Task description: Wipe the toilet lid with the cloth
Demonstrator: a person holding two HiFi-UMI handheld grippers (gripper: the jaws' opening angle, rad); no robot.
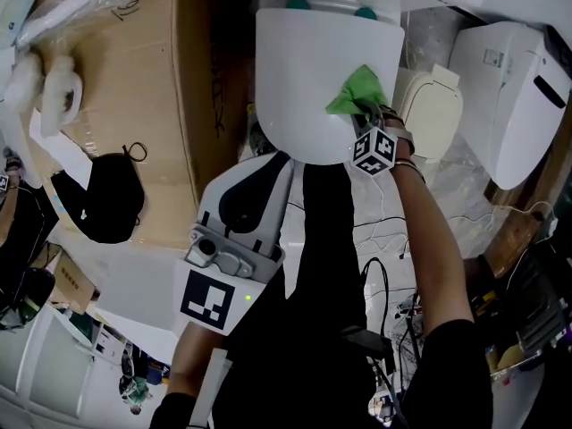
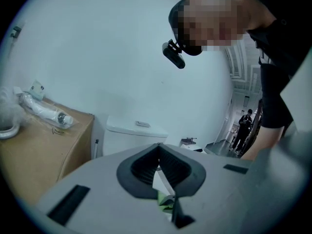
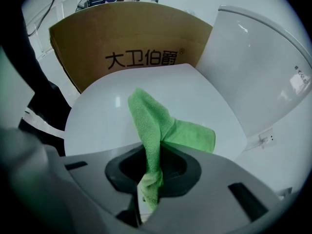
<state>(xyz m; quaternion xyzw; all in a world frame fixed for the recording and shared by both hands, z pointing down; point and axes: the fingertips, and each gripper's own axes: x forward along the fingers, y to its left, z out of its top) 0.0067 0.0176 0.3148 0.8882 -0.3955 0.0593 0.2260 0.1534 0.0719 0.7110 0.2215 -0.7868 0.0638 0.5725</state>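
Green cloth [image 3: 151,126] in right hand-held gripper [image 3: 148,167], at lid [image 3: 107,116] rim

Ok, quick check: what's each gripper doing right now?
Left gripper: shut, holding nothing.
Right gripper: shut on the green cloth.

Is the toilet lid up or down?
Down. The toilet lid lies flat and closed, with the green cloth resting on top of it.
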